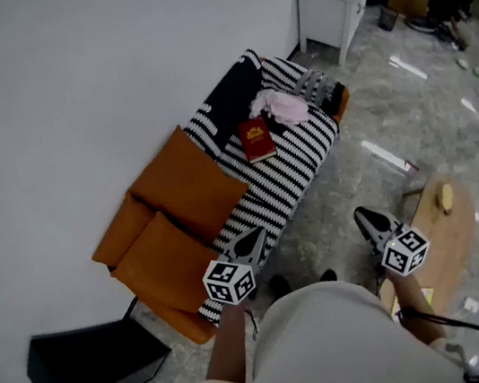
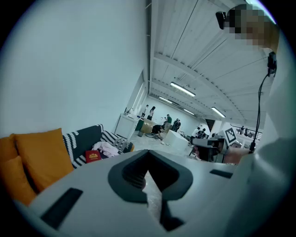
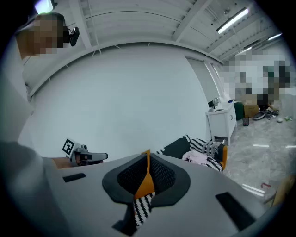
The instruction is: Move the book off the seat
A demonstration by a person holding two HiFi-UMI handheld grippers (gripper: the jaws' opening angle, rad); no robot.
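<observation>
Head view, book: one red book [image 1: 256, 139] lies flat on the striped seat [image 1: 299, 167], well ahead of both claws. A single pink cloth [image 1: 280, 107] touches its far edge.
Head view, claws: there are two, the left claw [image 1: 252, 240] and the right claw [image 1: 368, 219]. Both are close to the person and well apart from the book.
Head view, cushions: two orange cushions [image 1: 186, 186] sit ahead and left of the left claw.
Left gripper view, claw: the jaws are pressed together with nothing between them. The book [image 2: 93, 156] is far ahead, to the left.
Right gripper view, claw: the right claw [image 3: 147, 175] has its jaws together and is empty. The book is not in sight; the pink cloth [image 3: 199, 157] is ahead to the right.
Risk: the flat book on soft fabric probably offers little edge to grip. A claw closing there could pinch the seat cover or the cloth as well, or the book could slip from a thin hold.
</observation>
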